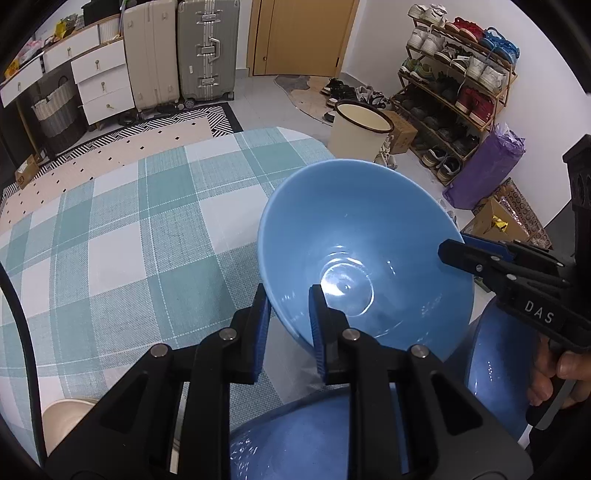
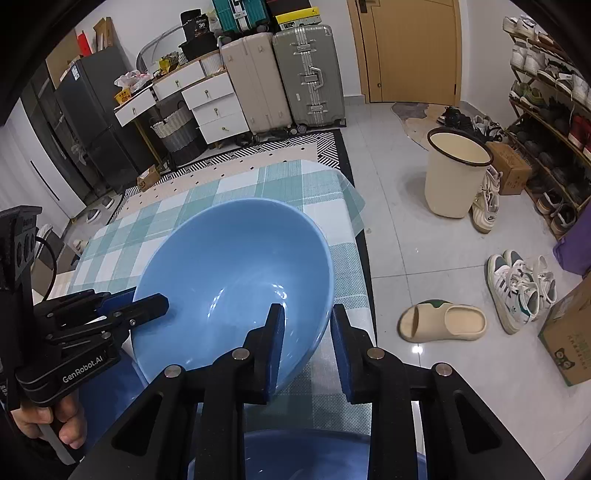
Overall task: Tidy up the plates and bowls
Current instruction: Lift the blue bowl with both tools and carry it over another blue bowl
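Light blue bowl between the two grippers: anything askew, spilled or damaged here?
The light blue ceramic bowl is tipped steeply, not level, over the checked tablecloth. The left gripper and the right gripper pinch opposite rims. It is empty and shows no crack or spill.

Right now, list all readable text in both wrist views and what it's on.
"DAS": on the right tool body, left wrist view.
"GenRobot.AI": on the left tool body, right wrist view.
"36": on a black box atop the drawers.
Print on the cardboard box, the yellow tag and the suitcase sticker: too small or blurred to read.
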A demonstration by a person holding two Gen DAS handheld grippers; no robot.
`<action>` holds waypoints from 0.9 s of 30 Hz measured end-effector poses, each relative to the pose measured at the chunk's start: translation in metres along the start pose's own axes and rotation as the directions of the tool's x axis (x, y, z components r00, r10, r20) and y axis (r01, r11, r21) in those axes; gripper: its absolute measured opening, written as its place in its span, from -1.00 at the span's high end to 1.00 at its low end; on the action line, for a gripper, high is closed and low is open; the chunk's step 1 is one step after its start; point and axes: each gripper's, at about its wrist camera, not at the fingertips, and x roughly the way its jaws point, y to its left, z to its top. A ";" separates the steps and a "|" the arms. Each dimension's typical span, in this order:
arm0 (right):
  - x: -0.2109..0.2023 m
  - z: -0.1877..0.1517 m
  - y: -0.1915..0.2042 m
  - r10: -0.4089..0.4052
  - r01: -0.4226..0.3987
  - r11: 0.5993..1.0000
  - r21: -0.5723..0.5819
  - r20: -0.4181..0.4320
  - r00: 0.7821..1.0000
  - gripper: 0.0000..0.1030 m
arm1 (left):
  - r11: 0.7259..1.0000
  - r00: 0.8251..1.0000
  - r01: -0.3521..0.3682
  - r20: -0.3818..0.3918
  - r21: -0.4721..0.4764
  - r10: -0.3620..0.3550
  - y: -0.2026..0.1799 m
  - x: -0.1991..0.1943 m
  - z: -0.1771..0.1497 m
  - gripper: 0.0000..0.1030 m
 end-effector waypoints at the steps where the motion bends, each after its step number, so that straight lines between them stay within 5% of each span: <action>1: 0.000 0.000 0.000 -0.004 0.004 1.000 -0.001 0.001 1.000 0.49 | 1.000 1.000 0.002 0.004 -0.001 -0.002 0.000 -0.001 0.000 0.65; 27: -0.058 0.002 0.019 0.002 0.004 0.999 -0.038 0.138 0.990 0.49 | 1.000 0.992 -0.014 0.123 -0.009 0.015 -0.008 -0.064 0.006 0.65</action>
